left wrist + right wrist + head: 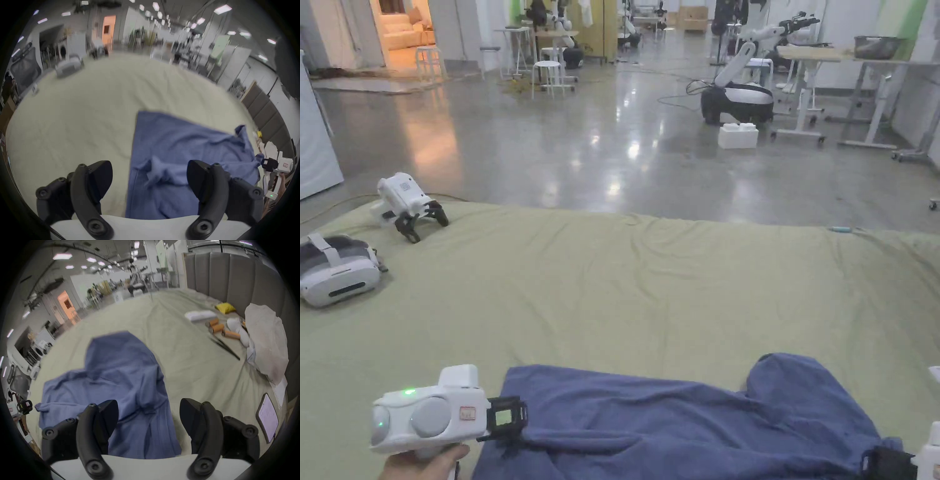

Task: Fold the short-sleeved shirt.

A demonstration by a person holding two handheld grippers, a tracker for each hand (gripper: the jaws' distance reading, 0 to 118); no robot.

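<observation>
The blue shirt (687, 425) lies rumpled at the near edge of the green sheet (650, 281). My left gripper (149, 177) and right gripper (148, 415) gape wide over its side edges, holding nothing. Beyond, glossy concrete floor (600, 144).

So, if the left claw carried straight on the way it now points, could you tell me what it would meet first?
Probably the blue shirt: the left claw is open, with the shirt's bunched edge lying just ahead between its jaws. How high it sits above the cloth is unclear.
</observation>
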